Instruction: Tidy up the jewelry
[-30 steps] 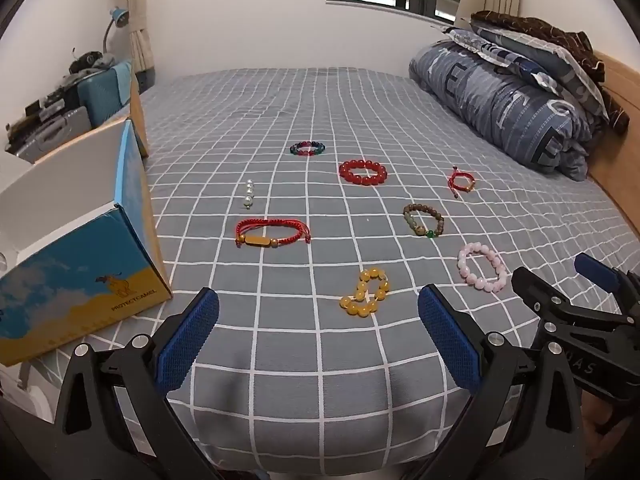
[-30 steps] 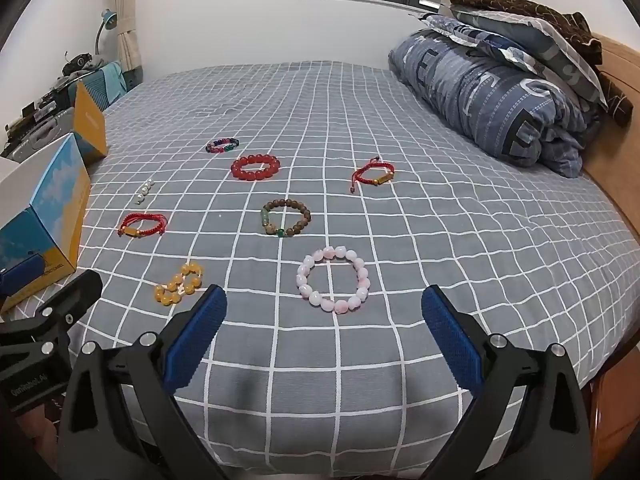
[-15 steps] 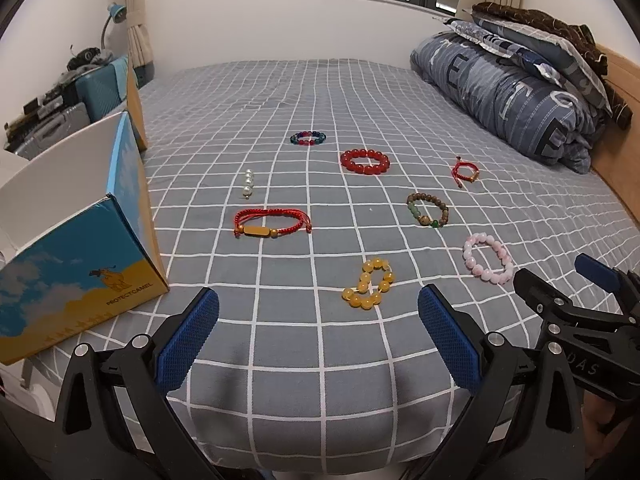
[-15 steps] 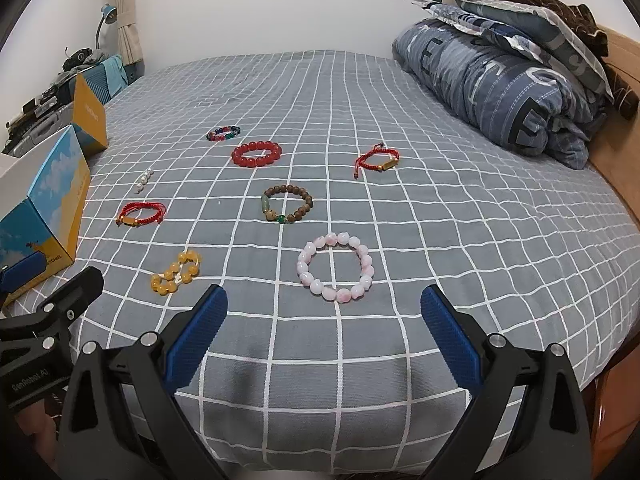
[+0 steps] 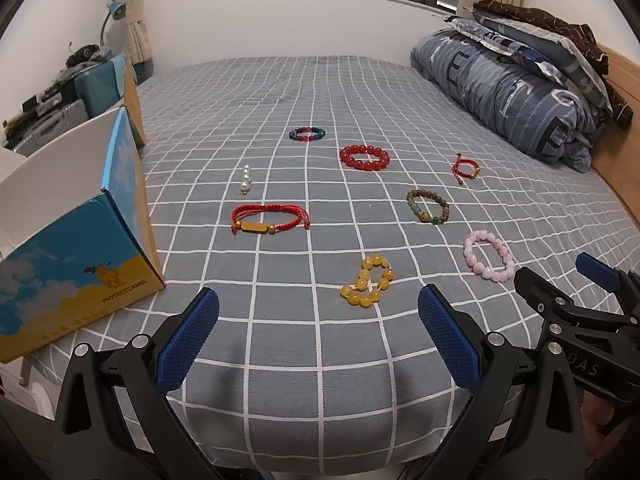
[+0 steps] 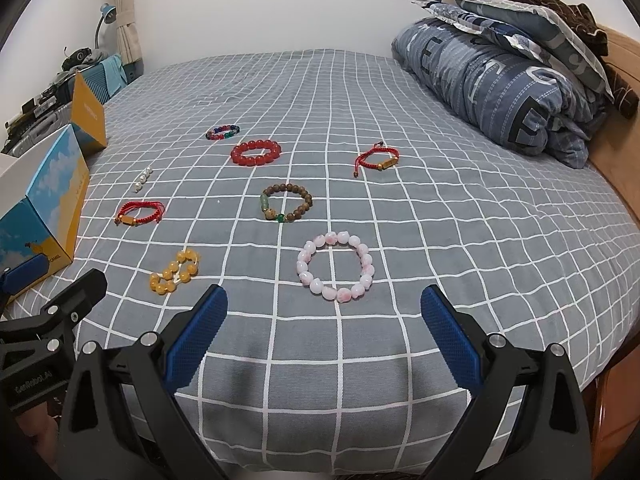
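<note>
Several bracelets lie spread on the grey checked bedspread (image 5: 304, 360). Nearest my open left gripper (image 5: 318, 326) is a yellow bead bracelet (image 5: 367, 287), twisted into a figure eight. A red cord bracelet (image 5: 269, 220) and a short string of pearls (image 5: 245, 179) lie further left. My right gripper (image 6: 323, 326) stands open just short of a pink bead bracelet (image 6: 335, 265). Beyond are a brown wooden bead bracelet (image 6: 286, 202), a red bead bracelet (image 6: 256, 152), a small red cord bracelet (image 6: 378, 160) and a multicoloured bead bracelet (image 6: 222, 132). Both grippers are empty.
An open blue and yellow cardboard box (image 5: 76, 236) stands at the bed's left edge, its flap raised. A folded blue quilt (image 5: 512, 92) with pillows lies along the right. Suitcases and clutter (image 5: 60, 96) sit beyond the left edge. The wooden bed frame (image 6: 616, 168) borders the right.
Both views have tilted down a little, so the bracelets sit slightly higher in frame. No bracelet has moved and both grippers stay open.
</note>
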Demonstrator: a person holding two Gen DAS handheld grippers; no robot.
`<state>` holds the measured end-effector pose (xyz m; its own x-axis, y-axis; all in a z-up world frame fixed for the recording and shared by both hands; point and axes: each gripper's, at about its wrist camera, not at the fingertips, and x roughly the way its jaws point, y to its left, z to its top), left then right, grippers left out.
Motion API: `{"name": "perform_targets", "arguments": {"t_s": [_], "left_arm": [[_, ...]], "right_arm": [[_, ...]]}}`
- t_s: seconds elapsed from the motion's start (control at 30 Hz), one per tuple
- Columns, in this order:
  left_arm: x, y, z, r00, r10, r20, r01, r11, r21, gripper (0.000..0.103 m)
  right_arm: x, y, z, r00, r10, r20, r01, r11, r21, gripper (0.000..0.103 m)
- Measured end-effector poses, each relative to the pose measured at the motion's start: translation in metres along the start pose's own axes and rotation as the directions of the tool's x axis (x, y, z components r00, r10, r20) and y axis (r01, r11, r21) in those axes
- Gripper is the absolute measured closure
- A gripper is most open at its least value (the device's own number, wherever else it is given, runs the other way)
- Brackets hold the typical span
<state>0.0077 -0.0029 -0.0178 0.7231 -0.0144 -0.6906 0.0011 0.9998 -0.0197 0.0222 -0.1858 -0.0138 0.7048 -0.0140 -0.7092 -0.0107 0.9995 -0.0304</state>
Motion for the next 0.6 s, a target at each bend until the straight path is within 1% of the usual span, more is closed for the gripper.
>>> {"name": "perform_targets", "arguments": {"t_s": [0.6], "left_arm": [[-0.0002,-0.0007,-0.0003,1.0,0.005,0.003,-0.005,1.0,0.007,0.006]], "right_arm": [[0.0,-0.0011,0.0004,1.0,-0.001,0.0,0.001,1.0,0.001,0.01]]}}
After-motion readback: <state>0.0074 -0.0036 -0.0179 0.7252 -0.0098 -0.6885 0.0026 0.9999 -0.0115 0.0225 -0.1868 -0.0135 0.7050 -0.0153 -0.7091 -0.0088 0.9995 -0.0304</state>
